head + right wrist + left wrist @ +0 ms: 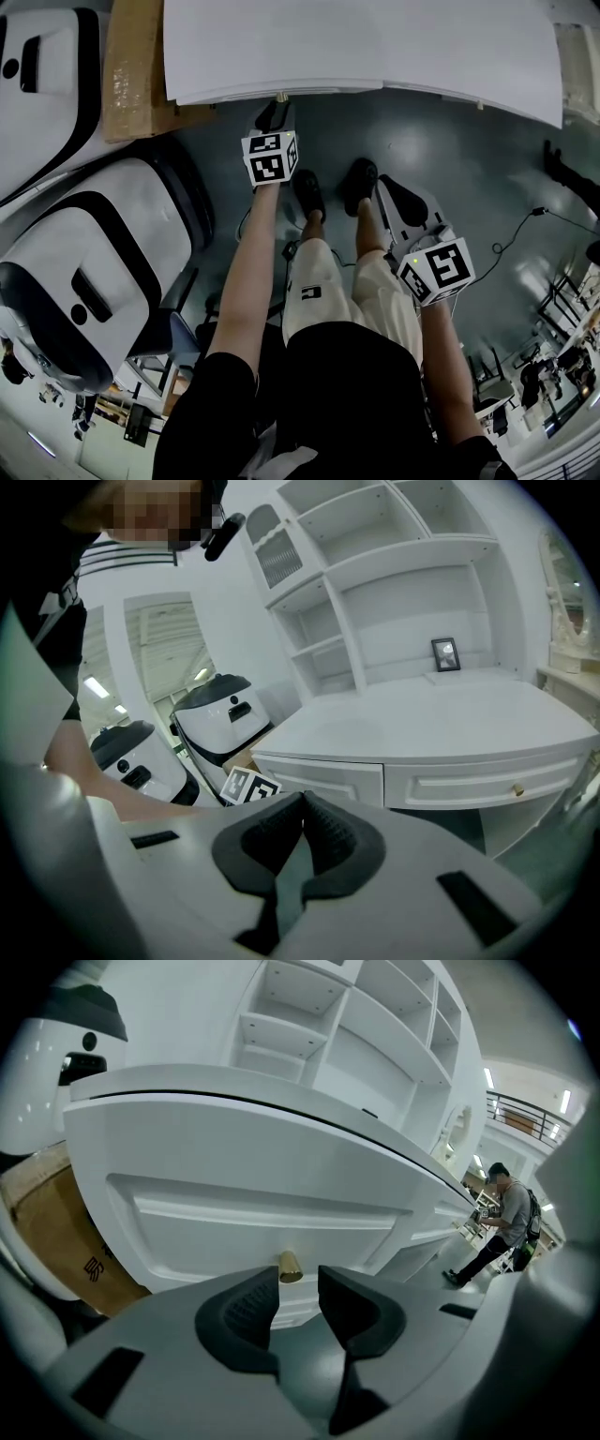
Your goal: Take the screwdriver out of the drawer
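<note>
Desk drawer (262, 1218) | left gripper (298, 1283) jaws apart, knob (290, 1266) ahead (own view) | right gripper (302, 803) together

**Colour key.** White: desk top (375, 47), drawer front (253, 1213), shelving (412, 602). Brass-gold: knob (290, 1267). Brown: cardboard box (131, 75). Dark grey-green: floor (469, 159). Glossy white with black bands: rounded machine (84, 272). Left gripper (297, 1283) and right gripper (302, 808): pale grey bodies, black ribbed pads (246, 1316). Marker cube (270, 157): white with black square patterns. Person: black top (356, 403), cream shorts (328, 291), black shoes (309, 192).
</note>
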